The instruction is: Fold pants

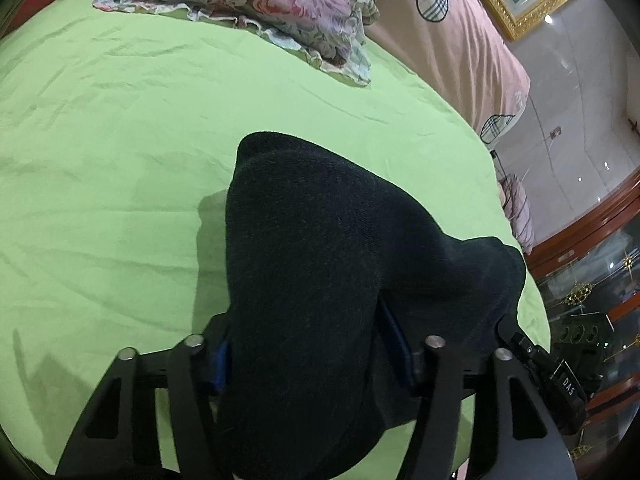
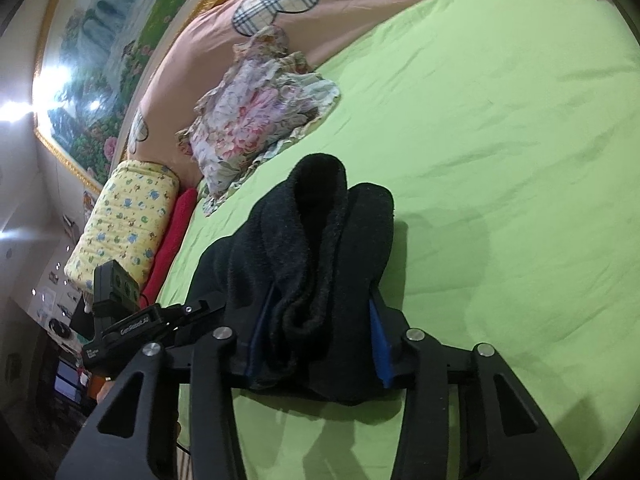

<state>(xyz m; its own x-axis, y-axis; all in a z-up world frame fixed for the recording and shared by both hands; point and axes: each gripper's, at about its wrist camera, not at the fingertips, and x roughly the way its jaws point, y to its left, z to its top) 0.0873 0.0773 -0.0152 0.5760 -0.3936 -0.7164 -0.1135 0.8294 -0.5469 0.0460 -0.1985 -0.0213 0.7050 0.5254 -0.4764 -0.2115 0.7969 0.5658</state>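
Observation:
The black pants [image 1: 320,264] are bunched into a thick folded bundle, held up over the green bed sheet [image 1: 120,160]. My left gripper [image 1: 312,364] is shut on one end of the bundle, its blue pads pressed against the cloth. In the right wrist view the pants [image 2: 316,248] show as stacked folds. My right gripper [image 2: 316,344] is shut on the other end. The right gripper's body [image 1: 556,376] shows at the right in the left wrist view, and the left gripper's body [image 2: 120,316] shows at the left in the right wrist view.
A floral pillow [image 1: 256,4] lies at the head of the bed, also in the right wrist view [image 2: 252,120]. A pink quilt [image 1: 460,40] lies behind it. A yellow patterned roll [image 2: 124,220] and a red cloth [image 2: 172,236] lie beside the pillow. A wooden cabinet [image 1: 592,248] stands past the bed's edge.

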